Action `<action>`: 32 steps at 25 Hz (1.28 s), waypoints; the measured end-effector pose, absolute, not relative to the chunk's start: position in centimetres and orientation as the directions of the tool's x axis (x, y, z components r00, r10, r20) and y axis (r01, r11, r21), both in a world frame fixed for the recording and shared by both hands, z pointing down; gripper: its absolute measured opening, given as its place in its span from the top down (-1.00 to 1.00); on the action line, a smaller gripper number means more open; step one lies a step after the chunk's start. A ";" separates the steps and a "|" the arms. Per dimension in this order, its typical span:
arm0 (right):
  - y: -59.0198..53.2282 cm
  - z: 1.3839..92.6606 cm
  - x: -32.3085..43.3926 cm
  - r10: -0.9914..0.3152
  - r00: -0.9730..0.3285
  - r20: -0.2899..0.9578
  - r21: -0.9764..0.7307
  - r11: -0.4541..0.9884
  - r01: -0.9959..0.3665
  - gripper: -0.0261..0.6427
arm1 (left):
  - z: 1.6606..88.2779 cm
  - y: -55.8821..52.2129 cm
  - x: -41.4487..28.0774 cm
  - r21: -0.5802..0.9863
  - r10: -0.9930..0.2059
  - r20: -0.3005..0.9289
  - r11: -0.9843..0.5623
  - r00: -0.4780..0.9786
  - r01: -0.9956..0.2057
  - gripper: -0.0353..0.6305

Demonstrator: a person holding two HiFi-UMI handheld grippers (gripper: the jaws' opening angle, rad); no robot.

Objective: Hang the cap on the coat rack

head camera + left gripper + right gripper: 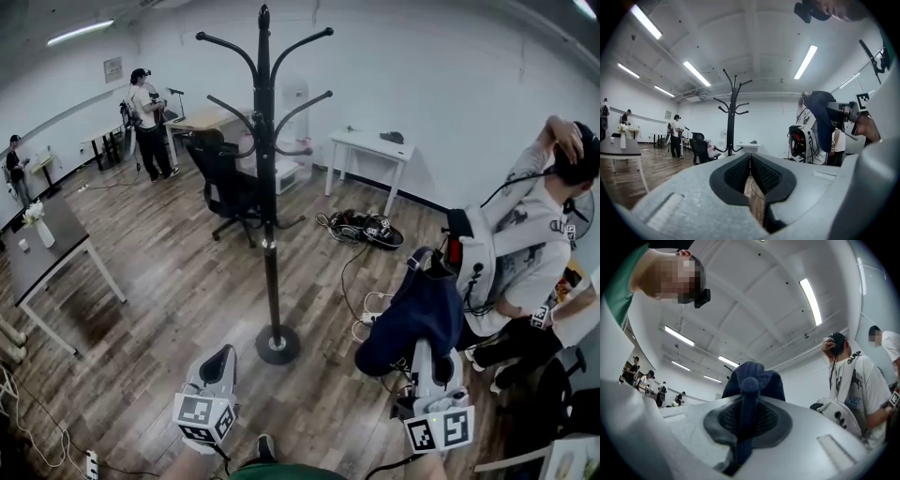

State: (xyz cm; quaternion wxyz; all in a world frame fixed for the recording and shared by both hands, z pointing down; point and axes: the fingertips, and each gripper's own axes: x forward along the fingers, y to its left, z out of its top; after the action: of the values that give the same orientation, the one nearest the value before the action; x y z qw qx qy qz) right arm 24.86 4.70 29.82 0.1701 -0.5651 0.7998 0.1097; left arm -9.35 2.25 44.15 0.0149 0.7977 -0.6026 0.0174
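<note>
My right claw point(749, 416) clamped tight on navy cap point(419, 314). Cap held up, right of coat rack point(272, 244), well apart from its hooks. My left claw point(750, 164) pinched together, empty, low near rack base.

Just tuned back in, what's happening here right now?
The right gripper is clamped on a navy blue fabric cap, held up to the right of the tall black metal coat rack. No hook has it yet. The left gripper is shut and empty, low near the rack's base.
</note>
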 end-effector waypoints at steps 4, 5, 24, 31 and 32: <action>3.1 29.4 23.4 -0.882 -0.270 -0.387 0.000 0.293 -0.956 0.86 | 44.3 -0.6 -10.7 0.023 -0.949 0.040 -0.312 0.313 -0.950 0.85; 2.6 29.3 23.0 -0.887 -0.260 -0.383 0.001 0.281 -0.960 0.86 | 44.3 -1.1 -11.0 0.029 -0.945 0.042 -0.322 0.323 -0.946 0.85; -4.2 27.4 15.5 -0.918 -0.176 -0.356 0.038 0.174 -0.984 0.86 | 45.0 -8.8 -22.2 0.085 -0.939 0.031 -0.340 0.344 -0.937 0.85; -6.9 27.6 14.5 -0.914 -0.210 -0.346 0.052 0.205 -0.977 0.86 | 46.0 -11.0 -22.0 0.124 -0.935 0.047 -0.344 0.352 -0.931 0.85; -7.5 27.7 14.5 -0.912 -0.220 -0.346 0.051 0.216 -0.975 0.86 | 46.0 -11.3 -22.1 0.121 -0.938 0.048 -0.337 0.344 -0.934 0.85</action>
State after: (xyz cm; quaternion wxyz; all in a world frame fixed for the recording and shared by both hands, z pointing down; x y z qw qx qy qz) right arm 14.51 -7.55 27.68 0.1216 -0.6126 0.7701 0.1297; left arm -22.08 -11.33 45.98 0.0634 0.8173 -0.5724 -0.0151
